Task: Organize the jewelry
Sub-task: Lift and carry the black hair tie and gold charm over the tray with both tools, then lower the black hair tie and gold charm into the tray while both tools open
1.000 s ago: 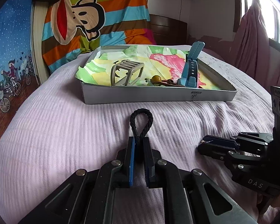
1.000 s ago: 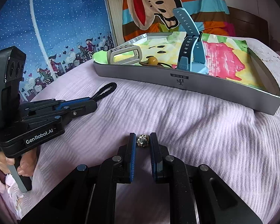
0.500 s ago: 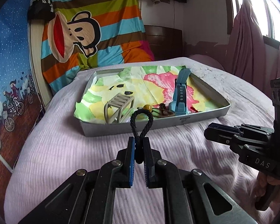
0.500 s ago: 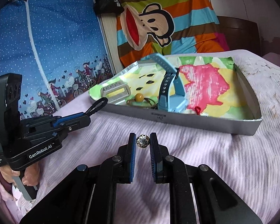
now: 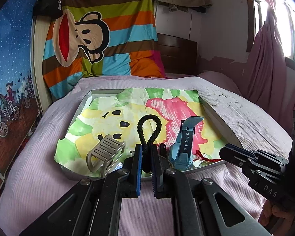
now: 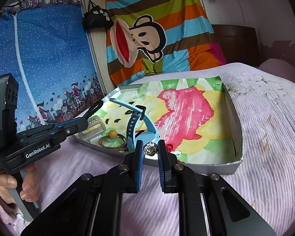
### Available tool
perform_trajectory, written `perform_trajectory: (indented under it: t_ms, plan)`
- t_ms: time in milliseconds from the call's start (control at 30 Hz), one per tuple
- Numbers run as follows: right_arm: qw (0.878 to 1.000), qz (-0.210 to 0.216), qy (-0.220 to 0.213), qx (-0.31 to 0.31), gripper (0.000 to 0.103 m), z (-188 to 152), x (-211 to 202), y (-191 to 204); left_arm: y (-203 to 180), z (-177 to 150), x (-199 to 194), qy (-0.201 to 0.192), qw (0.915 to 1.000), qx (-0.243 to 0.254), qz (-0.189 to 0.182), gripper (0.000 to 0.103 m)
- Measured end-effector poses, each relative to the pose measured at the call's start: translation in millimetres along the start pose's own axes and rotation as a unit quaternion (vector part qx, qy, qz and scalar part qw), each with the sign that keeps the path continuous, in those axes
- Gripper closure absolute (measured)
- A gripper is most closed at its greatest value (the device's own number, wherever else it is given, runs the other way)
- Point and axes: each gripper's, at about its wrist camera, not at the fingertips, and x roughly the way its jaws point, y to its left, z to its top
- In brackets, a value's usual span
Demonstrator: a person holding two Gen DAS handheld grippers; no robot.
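My left gripper (image 5: 146, 153) is shut on a black braided cord loop (image 5: 149, 129) and holds it above the near edge of the shallow grey tray (image 5: 216, 118). My right gripper (image 6: 150, 149) is shut on a small sparkly silver bead (image 6: 150, 149), over the tray's near rim (image 6: 222, 166). The tray is lined with colourful paper. In it lie a blue watch (image 5: 183, 145), a grey watch band (image 5: 105, 154), a red cord (image 5: 203, 157), and a brown bracelet with a yellow bead (image 6: 113, 133). The left gripper also shows in the right wrist view (image 6: 82, 123).
The tray sits on a bed with a lilac cover (image 5: 29, 157). A striped monkey blanket (image 5: 100, 35) hangs behind. A blue patterned wall (image 6: 45, 59) is at left, and a pink curtain (image 5: 269, 63) by the window at right.
Both grippers have risen and moved forward from the bed cover to the tray's near edge, each still holding its item.
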Motion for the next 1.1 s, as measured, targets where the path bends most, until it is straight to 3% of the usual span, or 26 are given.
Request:
perform_trajectory:
  t_ms: [267,433,867,967,1033,1100]
  plan:
    - [0.999,-0.011,0.035,0.029,0.09,12,35,-9,4,-2,32,0.049,0.9986,-0.023,0.0,0.095]
    - [0.997,-0.027,0.073,-0.002,0.09,6,53,-5,4,-6,41,0.073,0.9972,-0.013,-0.009,0.095]
    - [0.996,-0.031,0.088,-0.009,0.09,4,57,-6,-1,-9,47,0.087,0.9961,-0.016,-0.007,0.09]
    - [0.995,-0.033,0.09,-0.012,0.089,4,57,-6,1,-10,44,0.081,0.9964,-0.022,-0.009,0.079]
    - [0.995,-0.031,0.089,-0.014,0.086,4,57,-6,3,-11,40,0.074,0.9969,-0.027,-0.007,0.063]
    - [0.996,-0.033,0.087,-0.017,0.083,4,55,-5,6,-11,36,0.067,0.9972,-0.034,-0.008,0.06]
